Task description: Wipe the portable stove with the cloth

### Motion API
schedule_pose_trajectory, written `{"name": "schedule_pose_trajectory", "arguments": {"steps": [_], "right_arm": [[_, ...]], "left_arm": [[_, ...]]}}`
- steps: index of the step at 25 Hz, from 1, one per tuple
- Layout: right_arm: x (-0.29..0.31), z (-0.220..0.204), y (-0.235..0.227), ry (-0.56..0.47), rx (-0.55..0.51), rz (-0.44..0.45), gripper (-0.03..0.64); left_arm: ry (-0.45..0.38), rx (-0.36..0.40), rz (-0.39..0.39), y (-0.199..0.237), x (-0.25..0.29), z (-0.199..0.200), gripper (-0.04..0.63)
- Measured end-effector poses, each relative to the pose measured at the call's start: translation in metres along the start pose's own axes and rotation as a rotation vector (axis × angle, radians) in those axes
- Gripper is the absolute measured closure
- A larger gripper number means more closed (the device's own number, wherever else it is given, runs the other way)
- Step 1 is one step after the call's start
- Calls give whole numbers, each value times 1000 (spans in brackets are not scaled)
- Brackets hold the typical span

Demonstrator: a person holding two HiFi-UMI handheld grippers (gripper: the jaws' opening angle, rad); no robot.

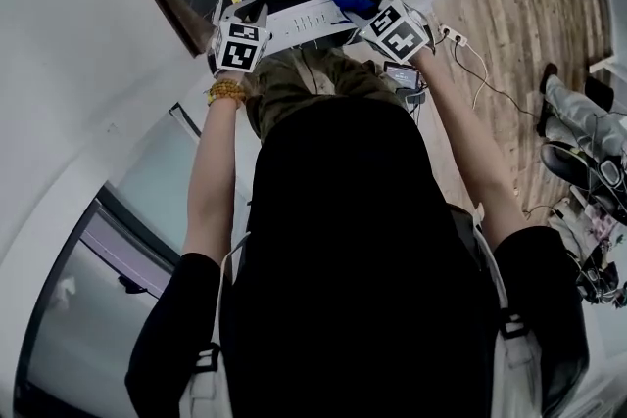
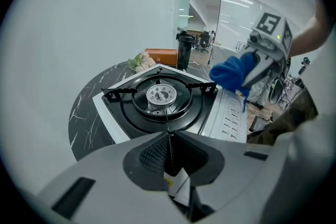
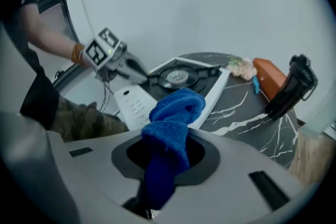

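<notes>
The right hand-held gripper (image 3: 164,165) is clamped on the blue cloth (image 3: 170,128) (bunched ahead of its jaws for rubbing), with the portable stove (image 3: 176,77) just beyond it. The left hand-held gripper (image 2: 169,152), jaws together and empty, waits at the stove's front edge, likely to steady it.

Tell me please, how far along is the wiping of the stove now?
Done: the cloth is picked up, and the right tool is shut on it. In hand: the cloth hangs over the front right part of the stove, apparently not touching it. The left tool is shut and empty. Left: the wiping itself; no surface shows wipe marks.
</notes>
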State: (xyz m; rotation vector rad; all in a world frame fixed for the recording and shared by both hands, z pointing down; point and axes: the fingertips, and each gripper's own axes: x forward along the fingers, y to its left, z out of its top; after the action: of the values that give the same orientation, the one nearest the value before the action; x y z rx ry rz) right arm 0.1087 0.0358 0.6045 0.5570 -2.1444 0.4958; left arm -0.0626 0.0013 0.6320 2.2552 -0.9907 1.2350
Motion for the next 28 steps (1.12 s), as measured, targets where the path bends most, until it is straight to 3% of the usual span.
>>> {"name": "schedule_pose_trajectory", "arguments": {"steps": [2,5,8,11,14,17,22,24,28], "right_arm": [[21,-20,12,77,6,-11,545],[30,-17,9,108,123,-74,545],[33,-13,10,144,148,-111,545],[35,-11,11,154,171,-163,545],[43,-4,22,141,235,-209,545],[59,11,41,132,294,-251,545],[98,55,81,109,335,-271,545],[110,67,95,102,353,-276,545],[125,83,124,75,360,-271,545]], "left_arm": [[21,12,-32,0,2,1,558],[77,43,-97,-2,5,2,561],[119,97,-143,-1,4,0,561],[146,85,-176,-2,7,-4,561],[228,112,-210,-2,9,-5,560],[284,126,-295,-7,12,-3,557],[306,76,-499,-4,9,-6,537],[320,111,-550,-4,8,-7,533],[299,245,-573,-6,6,-8,518]]}}
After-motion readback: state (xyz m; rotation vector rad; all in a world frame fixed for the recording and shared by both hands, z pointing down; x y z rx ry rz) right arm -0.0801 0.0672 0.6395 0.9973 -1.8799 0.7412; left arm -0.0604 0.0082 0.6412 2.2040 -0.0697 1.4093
